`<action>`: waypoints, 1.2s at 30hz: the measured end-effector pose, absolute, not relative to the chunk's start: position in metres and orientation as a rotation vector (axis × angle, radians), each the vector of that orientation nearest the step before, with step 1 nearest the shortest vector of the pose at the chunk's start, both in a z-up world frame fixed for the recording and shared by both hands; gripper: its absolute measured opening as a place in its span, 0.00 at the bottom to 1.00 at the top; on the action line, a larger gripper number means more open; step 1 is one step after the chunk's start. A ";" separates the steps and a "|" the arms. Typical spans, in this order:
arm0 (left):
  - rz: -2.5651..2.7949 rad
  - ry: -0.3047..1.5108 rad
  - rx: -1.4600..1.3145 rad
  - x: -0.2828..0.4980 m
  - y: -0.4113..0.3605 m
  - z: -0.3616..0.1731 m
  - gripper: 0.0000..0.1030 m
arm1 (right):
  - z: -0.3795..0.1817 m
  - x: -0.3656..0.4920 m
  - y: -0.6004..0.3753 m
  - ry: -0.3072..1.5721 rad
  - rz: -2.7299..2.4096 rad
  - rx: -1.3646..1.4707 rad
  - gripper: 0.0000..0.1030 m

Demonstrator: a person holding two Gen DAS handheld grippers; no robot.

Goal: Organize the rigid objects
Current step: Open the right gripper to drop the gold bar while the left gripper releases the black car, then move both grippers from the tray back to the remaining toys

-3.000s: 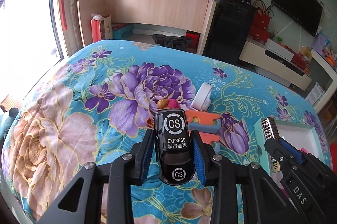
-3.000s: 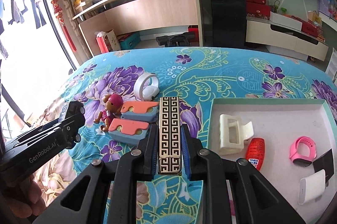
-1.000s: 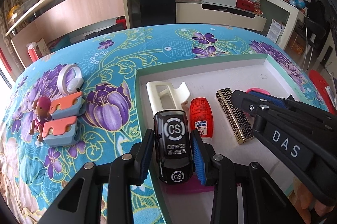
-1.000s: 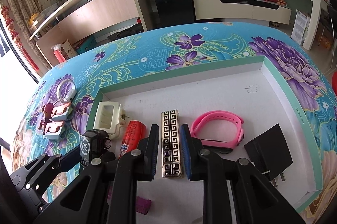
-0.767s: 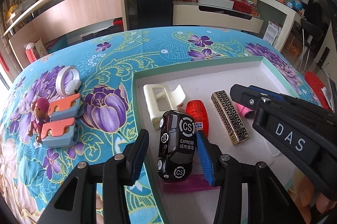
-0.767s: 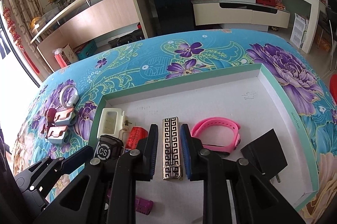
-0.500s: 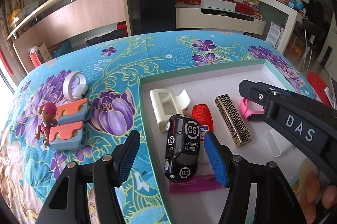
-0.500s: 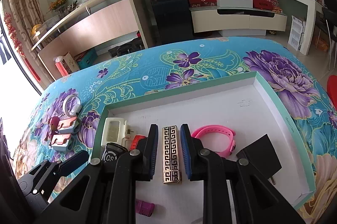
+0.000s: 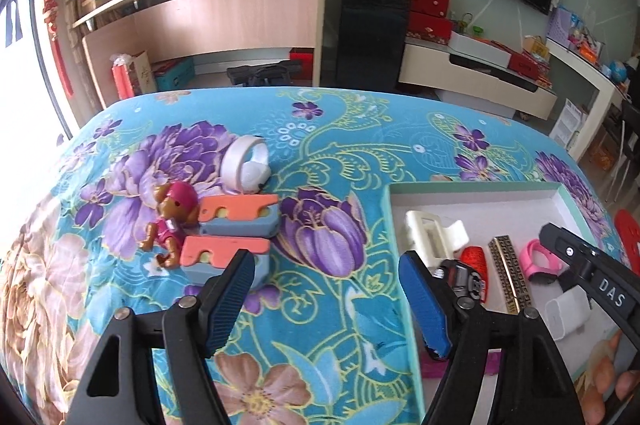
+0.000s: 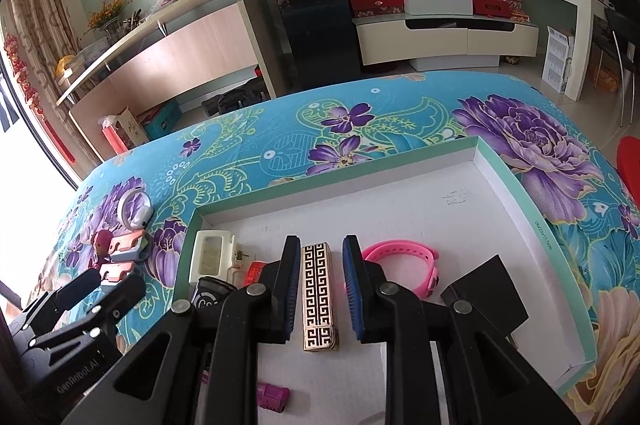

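My left gripper [image 9: 326,299] is open and empty over the floral cloth, left of the white tray [image 9: 472,189]. The black toy car [image 9: 460,277] lies in the tray just behind my right fingertip. My right gripper [image 10: 320,283] is open, its jaws on either side of the gold patterned bar [image 10: 318,295], which lies flat on the tray floor [image 10: 380,209]. On the cloth lie two orange-and-blue blocks [image 9: 236,217], a small doll [image 9: 172,221] and a white ring-shaped gadget [image 9: 246,169].
In the tray lie a cream clip [image 10: 212,257], a red tube [image 9: 474,261], a pink wristband [image 10: 400,261], a black adapter [image 10: 488,295], a white box [image 9: 568,313] and a magenta piece [image 10: 272,395]. The right gripper's body [image 9: 592,277] reaches over the tray.
My left gripper let go of the toy car in the tray, opened wide and swung left over the cloth. My right gripper opened off the gold bar, which now lies in the tray.
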State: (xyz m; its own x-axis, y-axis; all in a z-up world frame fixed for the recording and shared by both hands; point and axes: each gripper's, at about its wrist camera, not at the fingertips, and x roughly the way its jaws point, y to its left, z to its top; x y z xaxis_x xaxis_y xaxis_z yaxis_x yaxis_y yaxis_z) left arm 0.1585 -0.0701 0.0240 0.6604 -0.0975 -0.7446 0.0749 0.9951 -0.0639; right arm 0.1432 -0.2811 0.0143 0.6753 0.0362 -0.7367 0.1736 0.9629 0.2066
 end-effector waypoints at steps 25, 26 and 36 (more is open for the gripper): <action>0.168 0.916 -0.140 0.168 -0.003 0.004 1.00 | -0.001 0.161 -0.217 0.896 0.016 0.167 0.68; 0.170 0.916 -0.143 0.168 -0.002 0.004 1.00 | -0.001 0.161 -0.217 0.895 0.013 0.168 0.73; 0.178 0.915 -0.150 0.170 0.008 0.001 1.00 | 0.005 0.159 -0.215 0.852 -0.020 0.141 0.87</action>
